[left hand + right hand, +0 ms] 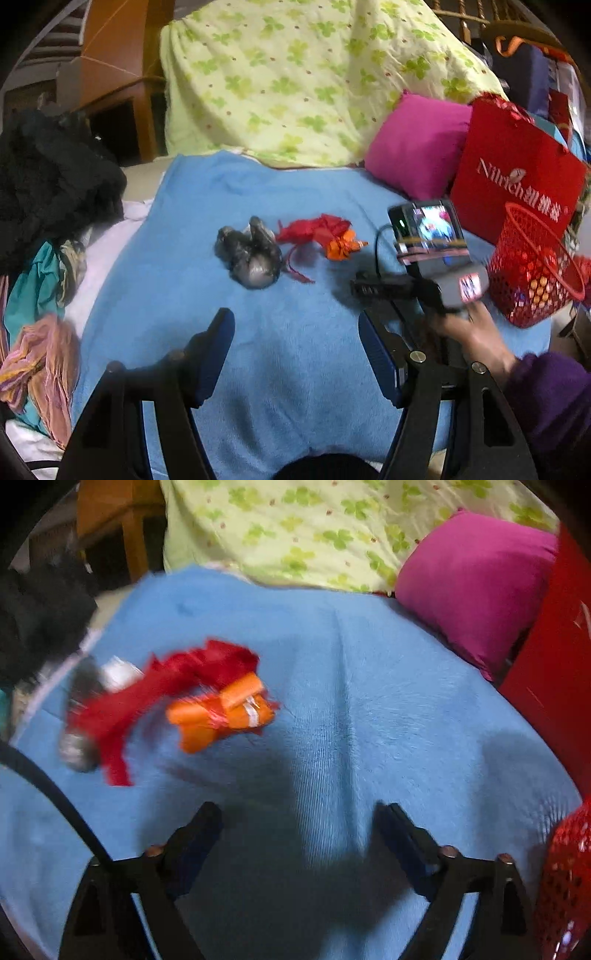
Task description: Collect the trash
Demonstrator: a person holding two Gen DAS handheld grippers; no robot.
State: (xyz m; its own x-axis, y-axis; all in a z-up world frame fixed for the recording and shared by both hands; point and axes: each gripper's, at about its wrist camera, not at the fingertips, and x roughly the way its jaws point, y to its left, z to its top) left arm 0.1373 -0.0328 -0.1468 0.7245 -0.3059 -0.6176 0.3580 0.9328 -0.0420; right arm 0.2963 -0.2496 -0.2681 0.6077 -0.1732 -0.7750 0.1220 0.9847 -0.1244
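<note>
Three pieces of trash lie on the blue blanket [288, 354]: a crumpled grey plastic bag [251, 253], a red wrapper with a ribbon [314, 229] and an orange wrapper [343, 245]. My left gripper [295, 336] is open over bare blanket, short of the grey bag. In the right wrist view the orange wrapper [225, 710] and red wrapper [166, 698] lie ahead to the left of my open right gripper [299, 819], which holds nothing. The right gripper's body [436, 258] shows in the left wrist view, held by a hand [476, 332].
A red mesh basket [532, 269] stands at the right edge of the blanket, in front of a red paper bag [517, 177]. A pink cushion [417, 144] and a green-patterned quilt [295, 74] lie behind. Dark clothes [48, 177] pile on the left.
</note>
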